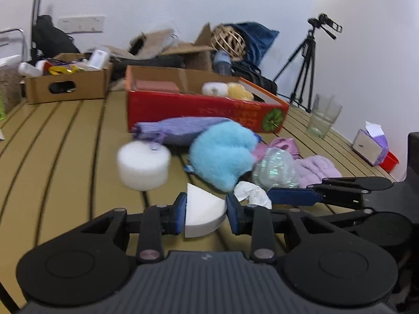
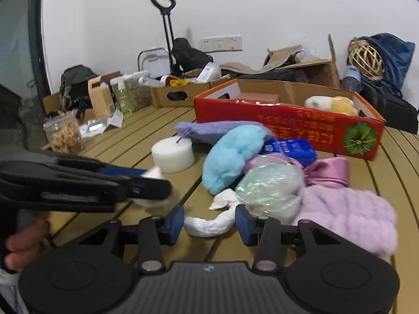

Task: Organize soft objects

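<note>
Right between the blue pads of the left claw point(image 1: 205, 213) sits a white foam wedge point(image 1: 203, 214), clamped on both sides and lifted clear of the slatted counter point(image 1: 65, 136). Just beyond it stands a white foam cylinder point(image 1: 143, 168), with a fluffy blue mitt point(image 1: 221, 157) and a lavender knit pouch point(image 1: 180, 129) crowding the way to the red box point(image 1: 204, 110), which already holds two yarn balls point(image 1: 227, 90). The right claw point(image 2: 209, 221) hangs with its pads spread wide around a twisted white cloth point(image 2: 209, 226), not gripping it; a clear iridescent bag point(image 2: 269, 185) and a pink fleece point(image 2: 351, 214) lie just beside.
</note>
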{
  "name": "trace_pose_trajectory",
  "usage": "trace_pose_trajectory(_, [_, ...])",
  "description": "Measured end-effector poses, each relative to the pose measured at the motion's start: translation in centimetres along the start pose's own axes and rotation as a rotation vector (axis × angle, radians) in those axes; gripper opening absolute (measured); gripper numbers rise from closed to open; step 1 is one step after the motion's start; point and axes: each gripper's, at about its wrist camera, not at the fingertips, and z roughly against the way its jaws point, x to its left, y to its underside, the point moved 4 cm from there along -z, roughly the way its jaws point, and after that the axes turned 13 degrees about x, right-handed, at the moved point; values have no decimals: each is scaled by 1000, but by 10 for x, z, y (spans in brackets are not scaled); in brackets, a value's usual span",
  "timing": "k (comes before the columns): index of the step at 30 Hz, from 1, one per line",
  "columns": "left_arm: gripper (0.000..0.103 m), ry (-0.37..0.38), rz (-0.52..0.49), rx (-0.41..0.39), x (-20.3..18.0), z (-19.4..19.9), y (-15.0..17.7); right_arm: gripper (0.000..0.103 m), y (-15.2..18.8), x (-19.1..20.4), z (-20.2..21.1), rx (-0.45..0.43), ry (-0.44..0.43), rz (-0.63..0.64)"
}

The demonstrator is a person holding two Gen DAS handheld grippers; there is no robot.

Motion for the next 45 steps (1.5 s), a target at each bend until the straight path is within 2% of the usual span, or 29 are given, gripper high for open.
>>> trace_pose_trajectory(2, [33, -32, 4, 1, 7, 2, 2, 44, -1, 4, -4, -18, 21, 30])
trace_pose_trajectory(3, [33, -23, 10, -8, 9, 4, 1, 45, -2, 7, -5, -28, 24, 46])
trace_pose_trajectory(7, [34, -24, 9, -34, 15, 9, -1, 60, -3, 12, -12, -33, 7, 73])
trace_pose_trajectory(9, [34, -34, 14, -20, 19, 6, 0, 62, -3, 15, -18, -18, 30, 87])
trace_pose_trajectory(10, [34, -37, 16, -9, 20, 3, 0, 59, -4, 15, -20, -10, 37, 84])
trace_pose_trajectory(13, [34, -45, 8, 5, 22, -1, 3, 34, -9, 14, -23, 8, 56, 52])
trace_pose_trajectory(18, [34, -47, -1, 13, 20, -3, 5, 20, -7, 17, -22, 1, 64, 68])
trace_pose_trajectory(19, [33, -48, -5, 15, 20, -3, 6, 14, -7, 19, -20, 0, 69, 80])
trace_pose_trajectory(23, [33, -21, -22, 24, 17, -1, 7, 12, 0, 24, 0, 14, 26, 97])
trace_pose_trajectory(26, [33, -36, -16, 35, 16, 0, 11, 12, 5, 17, 27, -30, -2, 77])
trace_pose_trajectory(28, [33, 0, -8, 21, 13, 9, 7, 12, 5, 6, 50, -65, -22, 44])
trace_pose_trajectory(31, [33, 64, -8, -61, 6, 32, -23, 12, -8, -16, 78, -106, -26, 10])
trace_pose_trajectory(33, [33, 53, -45, -109, 2, 37, -58, 12, -30, -34, 88, -138, 8, 25])
trace_pose_trajectory(35, [33, 39, -86, -123, -2, 27, -98, 12, -63, -56, 89, -169, 48, 44])
trace_pose_trajectory(38, [33, 33, -111, -98, -6, -15, -176, 12, -122, -91, 66, -171, 56, 30])
trace_pose_trajectory(40, [34, 27, -106, -68, -6, -49, -216, 12, -165, -116, 35, -134, 32, -9])
trace_pose_trajectory(42, [34, 30, -75, -6, -1, -96, -260, 12, -205, -142, -3, -81, 39, -46])
trace_pose_trajectory(45, [34, -54, -43, 34, 10, -158, -304, 12, -246, -174, -65, 2, 112, -71])
